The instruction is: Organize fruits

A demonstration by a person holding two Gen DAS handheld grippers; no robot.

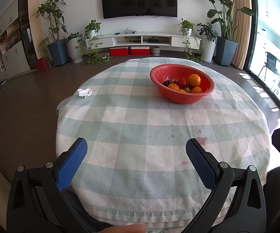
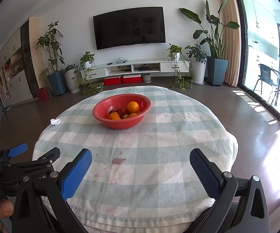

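A red bowl (image 1: 159,72) (image 2: 103,106) sits on the far half of a round table with a green-and-white checked cloth (image 1: 140,128) (image 2: 159,136). It holds several oranges (image 1: 194,79) (image 2: 133,106) and some dark red fruits (image 1: 182,82) (image 2: 122,110). My left gripper (image 1: 136,145) is open and empty over the near table edge, well short of the bowl. My right gripper (image 2: 141,155) is open and empty, also near the front edge. The left gripper shows at the left of the right wrist view (image 2: 33,151).
A crumpled white tissue (image 1: 84,92) (image 2: 55,121) lies at the table's left edge. Red stains (image 2: 118,160) mark the cloth near the front. Beyond the table are a TV stand, potted plants and a glass door on the right.
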